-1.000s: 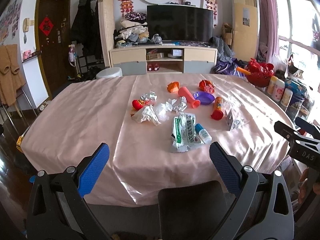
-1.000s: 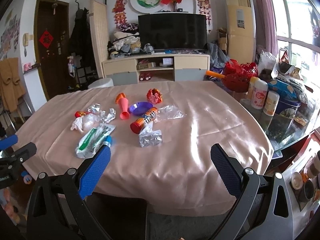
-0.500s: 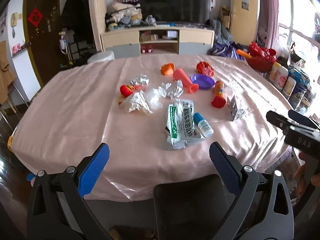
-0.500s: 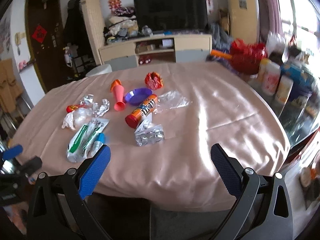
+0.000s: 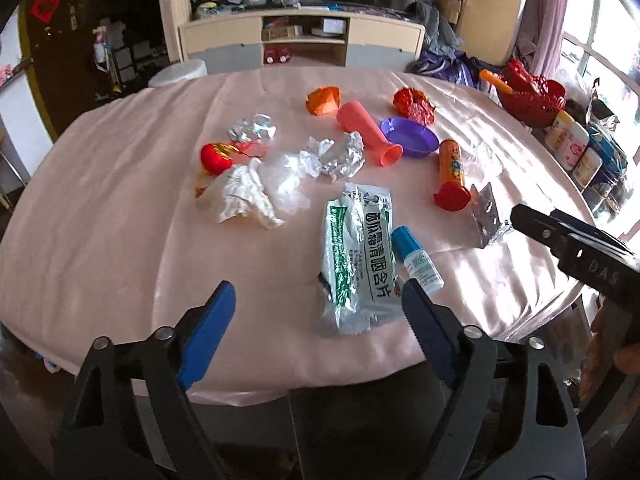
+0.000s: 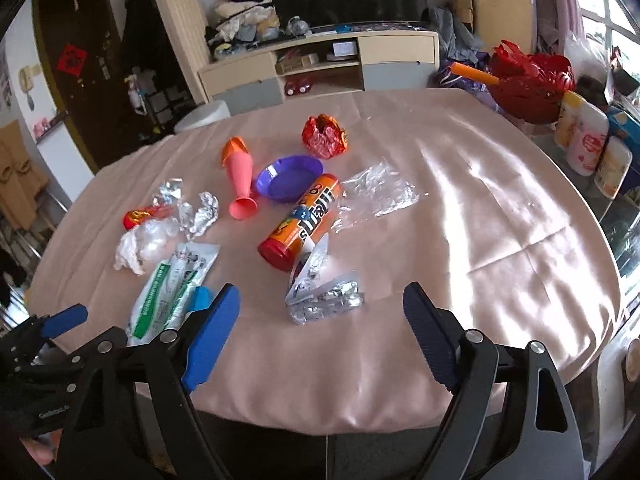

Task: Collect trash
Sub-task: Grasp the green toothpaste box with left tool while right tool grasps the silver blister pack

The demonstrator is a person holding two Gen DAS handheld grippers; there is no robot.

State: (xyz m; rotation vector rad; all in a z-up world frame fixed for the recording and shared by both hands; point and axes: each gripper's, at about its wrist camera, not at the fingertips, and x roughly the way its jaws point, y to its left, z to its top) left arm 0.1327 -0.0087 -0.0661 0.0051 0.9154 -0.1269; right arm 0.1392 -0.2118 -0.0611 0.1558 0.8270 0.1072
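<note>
Trash lies on the pink tablecloth (image 5: 120,208): a green-white sachet (image 5: 356,256), a blue-capped bottle (image 5: 416,258), an orange tube with a red cap (image 5: 450,176), a foil blister pack (image 6: 324,292), a white tissue (image 5: 244,196), crumpled foil (image 5: 340,154), clear film (image 6: 376,192) and a red wrapper (image 5: 414,106). My left gripper (image 5: 316,300) hovers at the near table edge, jaws closing. The sachet's near end shows between its fingers, untouched. My right gripper (image 6: 322,296) hovers just short of the blister pack, jaws closing, pressing on nothing.
A pink cup (image 5: 368,132) and purple dish (image 5: 408,136) lie among the trash. A red basket (image 6: 528,84) and canisters (image 6: 588,144) stand at the right beyond the table. A dark chair back (image 5: 360,420) sits below the near edge. A TV cabinet (image 5: 300,40) is behind.
Both grippers moved forward and down toward the table, so the trash looks larger and nearer. Both pairs of jaws have narrowed from their widest.
</note>
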